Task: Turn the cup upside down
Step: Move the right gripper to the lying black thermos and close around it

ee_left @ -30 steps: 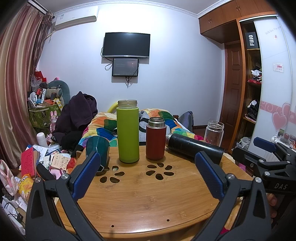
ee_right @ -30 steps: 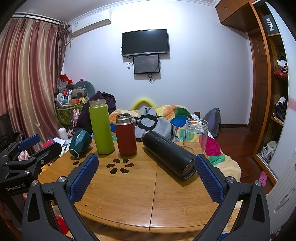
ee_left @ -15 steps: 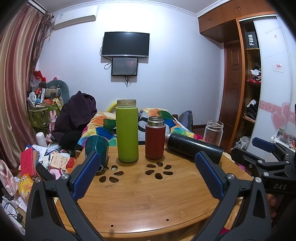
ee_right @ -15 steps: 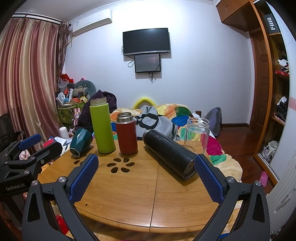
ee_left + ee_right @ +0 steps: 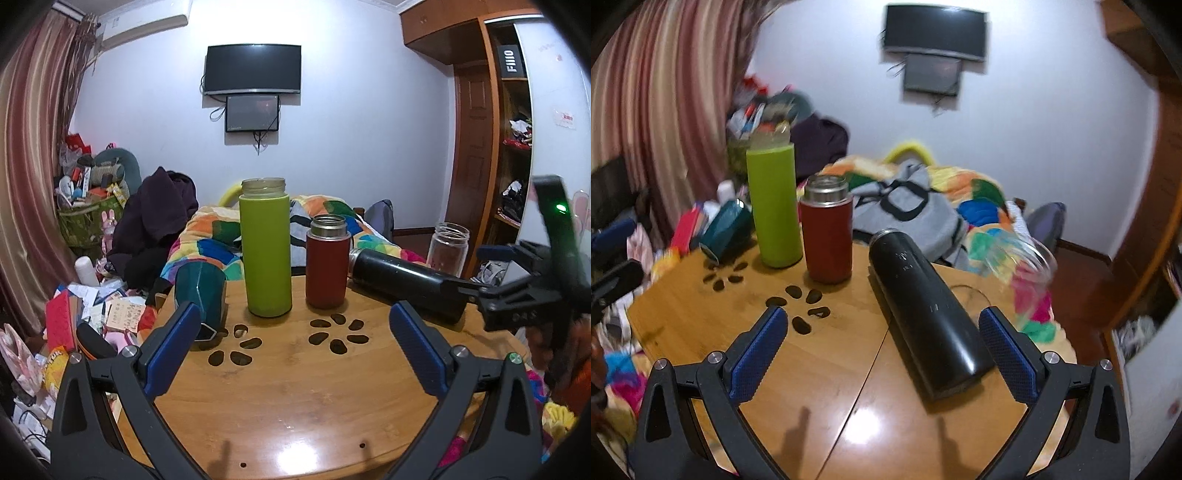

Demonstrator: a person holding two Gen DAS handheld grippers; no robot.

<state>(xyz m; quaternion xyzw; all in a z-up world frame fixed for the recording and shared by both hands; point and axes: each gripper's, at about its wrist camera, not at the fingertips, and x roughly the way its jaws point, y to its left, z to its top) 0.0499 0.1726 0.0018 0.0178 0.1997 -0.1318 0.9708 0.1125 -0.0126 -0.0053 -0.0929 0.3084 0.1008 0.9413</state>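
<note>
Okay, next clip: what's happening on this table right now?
A person holds a hand-held gripper in each hand over a round wooden table. Both are open and empty. The right hand-held gripper is close to the black bottle lying on its side, whose base sits between its fingers. The left hand-held gripper hovers facing the upright green bottle and red bottle, with a teal cup tipped over to their left. A clear glass jar stands at the far right. Nothing is gripped or flipped yet.

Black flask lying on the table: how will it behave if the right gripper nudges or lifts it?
The black flask lies on its side on the bamboo table, so a sideways nudge probably rolls it. Its glossy shell looks slippery. The right gripper is open, not yet gripping.
</note>
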